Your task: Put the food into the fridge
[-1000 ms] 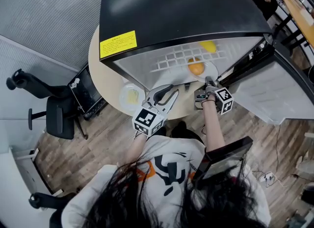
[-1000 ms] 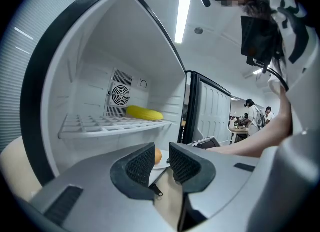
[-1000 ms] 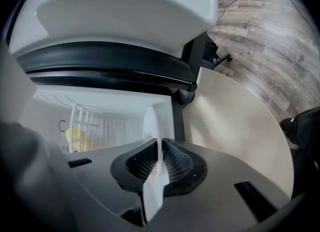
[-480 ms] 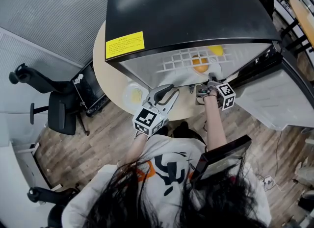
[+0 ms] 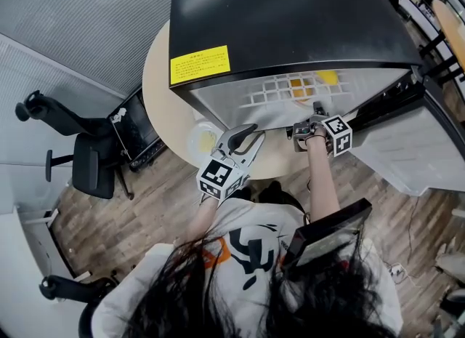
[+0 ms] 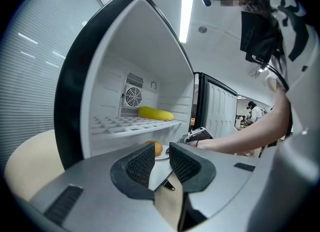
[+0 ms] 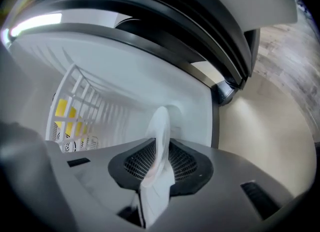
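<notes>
plate with an orange being left inside a small fridge

an orange (image 6: 157,148) sits on a white plate (image 7: 161,131) on the fridge floor, under the wire shelf (image 6: 130,124). a long yellow food item (image 6: 156,113) lies on that shelf, toward twelve o'clock. the plate's near rim stands between the jaws of the right gripper (image 7: 161,152), which reaches in from six o'clock. those jaws have just been opening, and the pads look eased off the rim, probably to leave the plate where it is.

the left gripper (image 5: 249,137) hangs outside the fridge (image 5: 290,17), at about seven o'clock of the plate. its jaws are apart and empty, likely ready for the next item. at its nine o'clock in the head view, a second plate (image 5: 205,139) with something yellow on it rests on the round table (image 5: 161,89). the door (image 5: 407,144) stands open toward three o'clock, so the way in is free.
</notes>
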Demonstrator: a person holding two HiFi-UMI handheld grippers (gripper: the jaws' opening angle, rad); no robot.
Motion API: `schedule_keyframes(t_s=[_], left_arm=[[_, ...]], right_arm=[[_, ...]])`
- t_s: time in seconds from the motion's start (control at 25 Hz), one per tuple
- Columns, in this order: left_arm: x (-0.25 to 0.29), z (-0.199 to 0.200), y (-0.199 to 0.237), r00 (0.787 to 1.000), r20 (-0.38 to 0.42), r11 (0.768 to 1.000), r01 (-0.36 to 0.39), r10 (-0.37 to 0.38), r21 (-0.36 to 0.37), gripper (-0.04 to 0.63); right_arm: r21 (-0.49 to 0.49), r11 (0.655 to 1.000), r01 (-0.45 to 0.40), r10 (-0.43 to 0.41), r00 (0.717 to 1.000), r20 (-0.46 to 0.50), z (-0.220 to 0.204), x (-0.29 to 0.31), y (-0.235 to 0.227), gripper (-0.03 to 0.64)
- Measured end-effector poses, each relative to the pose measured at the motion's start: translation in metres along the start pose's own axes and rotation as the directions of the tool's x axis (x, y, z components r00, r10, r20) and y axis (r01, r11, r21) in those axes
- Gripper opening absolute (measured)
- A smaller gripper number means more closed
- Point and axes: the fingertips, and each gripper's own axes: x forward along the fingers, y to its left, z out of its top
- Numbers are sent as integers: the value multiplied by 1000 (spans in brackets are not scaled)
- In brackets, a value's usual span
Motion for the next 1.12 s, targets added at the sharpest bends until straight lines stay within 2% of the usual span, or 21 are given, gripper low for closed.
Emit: schedule_keyframes(t_s=[0.2,0.44,0.8,1.12], left_arm=[[-6,2,8,1000,8,1000,-9,9,-3,98],[-13,5,11,1000,18,1000,-1,1,-6,98],[-24,3,14,1000,22,1000,17,-17,-3,98],[-33,4,12,998,34,999,53,-53,3,98]], right_arm=[[-145,988,54,-56,998,-13,-5,-5,5,147],[-247,960,135,-143,990,-15,-12,-18,-2,163],[-239,946,217,-236,970,-52,-20,-34,-20,189],[-194,967,162,-170,985,-26,-25,-59,-17,189]])
